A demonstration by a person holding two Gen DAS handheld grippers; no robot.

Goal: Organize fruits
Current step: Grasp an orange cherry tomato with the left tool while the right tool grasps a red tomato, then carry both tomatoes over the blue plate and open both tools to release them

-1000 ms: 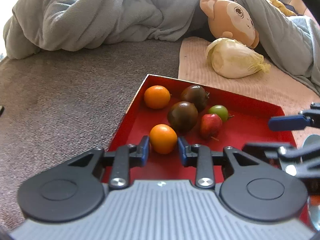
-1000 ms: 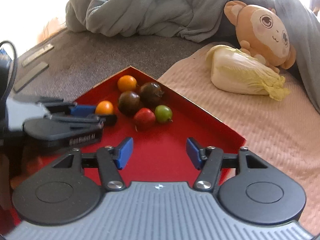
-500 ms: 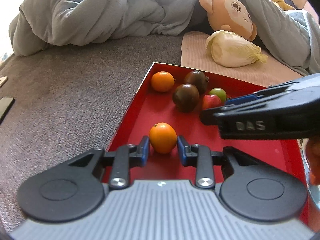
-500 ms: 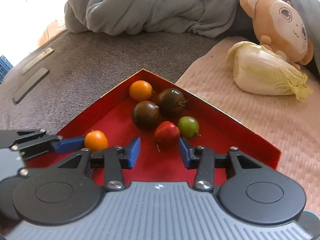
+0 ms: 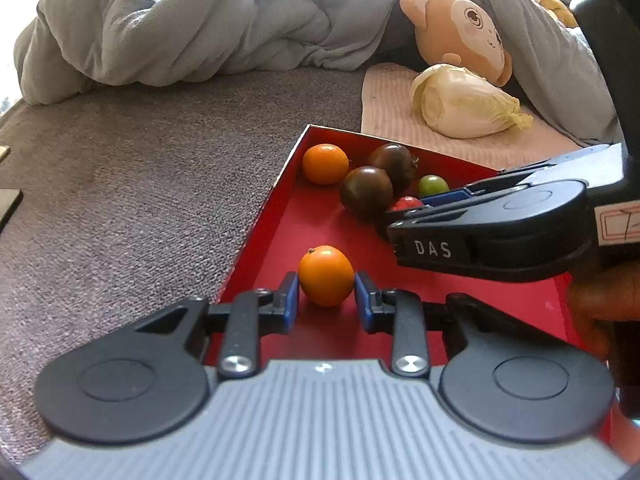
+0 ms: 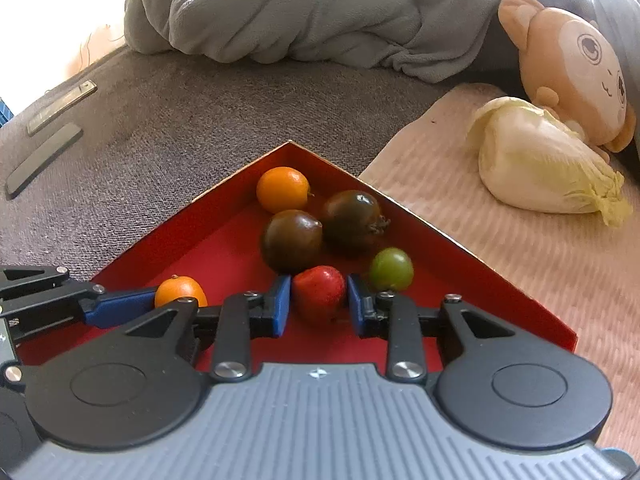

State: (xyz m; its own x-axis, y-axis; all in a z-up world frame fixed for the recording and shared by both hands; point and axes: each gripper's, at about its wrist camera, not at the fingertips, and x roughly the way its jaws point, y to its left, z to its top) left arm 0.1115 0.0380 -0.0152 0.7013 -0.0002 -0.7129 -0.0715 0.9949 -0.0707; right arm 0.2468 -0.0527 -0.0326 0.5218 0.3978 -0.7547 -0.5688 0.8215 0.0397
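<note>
1. A gray blanket (image 5: 192,28) lies heaped along the far edge of the gray cloth surface (image 5: 132,184).
2. A red tray (image 6: 224,216) sits on that surface, one corner pointing away from the cameras.
3. The left gripper (image 5: 326,298) is clamped on an orange fruit (image 5: 326,275) beside the tray's left edge, both blue pads against its sides; the fruit looks to rest on the tray floor.
4. In the far corner of the tray lies a second orange fruit (image 6: 283,189).
5. Just beside it sit two dark brown tomatoes (image 6: 292,241), touching each other.
6. The right gripper (image 6: 319,303) has just been closing, with a red fruit (image 6: 319,294) between its pads; they now press on it, near the middle of the tray.
7. A small green fruit (image 6: 391,269) lies just right of the red one, near the tray's right edge.
8. A pink towel (image 6: 520,264) lies against the tray's right edge.
9. On the towel rests a pale cabbage (image 6: 540,172), and a plush monkey (image 6: 572,68) leans just behind it.
</note>
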